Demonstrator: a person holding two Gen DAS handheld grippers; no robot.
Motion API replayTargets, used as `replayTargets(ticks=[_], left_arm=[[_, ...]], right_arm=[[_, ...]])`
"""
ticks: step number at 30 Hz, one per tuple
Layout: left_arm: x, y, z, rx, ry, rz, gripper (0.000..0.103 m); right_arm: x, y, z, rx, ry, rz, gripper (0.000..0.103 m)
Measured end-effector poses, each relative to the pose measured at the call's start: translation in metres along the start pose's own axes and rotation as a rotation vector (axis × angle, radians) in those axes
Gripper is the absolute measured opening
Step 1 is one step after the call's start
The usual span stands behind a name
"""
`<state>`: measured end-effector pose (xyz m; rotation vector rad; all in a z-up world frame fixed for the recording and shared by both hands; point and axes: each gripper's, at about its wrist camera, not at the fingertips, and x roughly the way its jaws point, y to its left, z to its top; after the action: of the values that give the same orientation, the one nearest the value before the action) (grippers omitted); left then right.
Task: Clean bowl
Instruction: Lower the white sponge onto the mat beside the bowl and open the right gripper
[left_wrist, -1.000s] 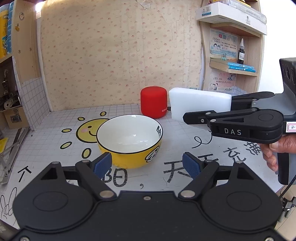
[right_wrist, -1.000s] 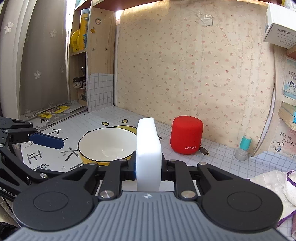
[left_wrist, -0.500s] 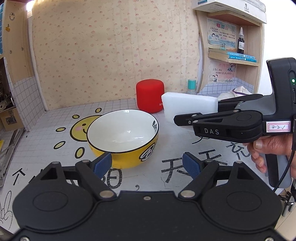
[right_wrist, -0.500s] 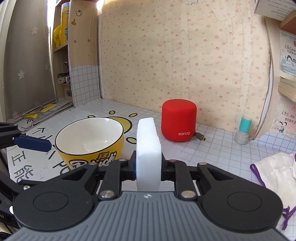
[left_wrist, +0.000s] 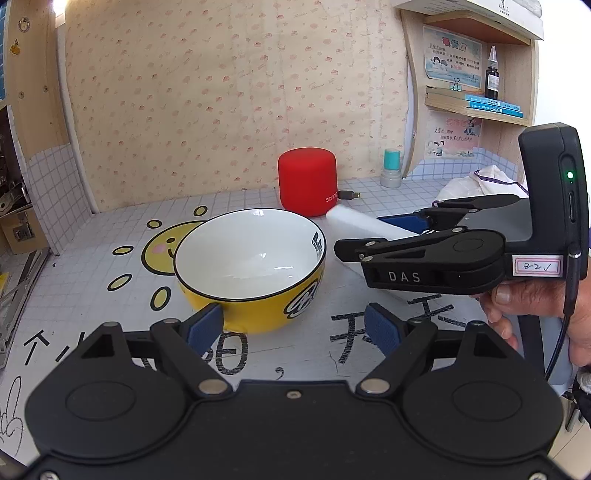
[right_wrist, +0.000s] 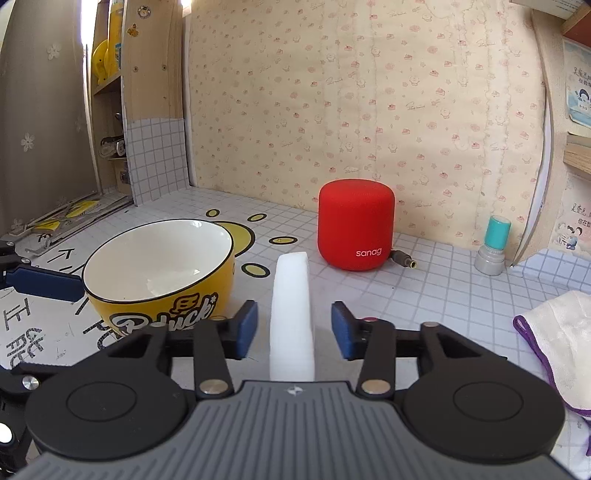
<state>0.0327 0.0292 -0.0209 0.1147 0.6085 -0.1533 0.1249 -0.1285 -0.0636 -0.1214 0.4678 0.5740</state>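
The yellow bowl (left_wrist: 255, 314) with a white inside stands upright on the table, just beyond my left gripper (left_wrist: 293, 325), which is open with its blue pads apart and nothing between them. In the right wrist view the bowl (right_wrist: 159, 266) is at the left, with a left fingertip (right_wrist: 44, 284) beside its rim. A white sponge (right_wrist: 291, 306) stands on edge between the pads of my right gripper (right_wrist: 294, 328), whose jaws are opening; there are gaps on both sides, so the pads no longer press it. The left wrist view shows the sponge (left_wrist: 365, 223) and right gripper (left_wrist: 369, 232) right of the bowl.
A red speaker (right_wrist: 354, 225) with a cable stands behind the bowl near the wall. A teal-capped bottle (right_wrist: 495, 245) is at the back right. A white cloth with purple trim (right_wrist: 557, 332) lies at the right. A person's hand (left_wrist: 532, 299) holds the right gripper.
The right gripper's jaws have come apart and let go of the sponge, which they clamped before. That gripper also sank lower beside the bowl. The left gripper stays open.
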Motion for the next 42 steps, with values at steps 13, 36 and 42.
replayTargets(ticks=[13, 36, 42], left_arm=[[-0.006, -0.002, 0.0, 0.005, -0.009, 0.006, 0.085], [-0.013, 0.009, -0.006, -0.055, -0.007, 0.044, 0.085], [-0.015, 0.011, -0.006, -0.079, 0.015, 0.106, 0.085]], right_arm=[[-0.017, 0.0, 0.003, -0.038, -0.039, -0.069, 0.058], [-0.063, 0.022, 0.001, 0.002, -0.107, -0.016, 0.078], [-0.073, 0.03, -0.001, 0.042, -0.118, -0.038, 0.088]])
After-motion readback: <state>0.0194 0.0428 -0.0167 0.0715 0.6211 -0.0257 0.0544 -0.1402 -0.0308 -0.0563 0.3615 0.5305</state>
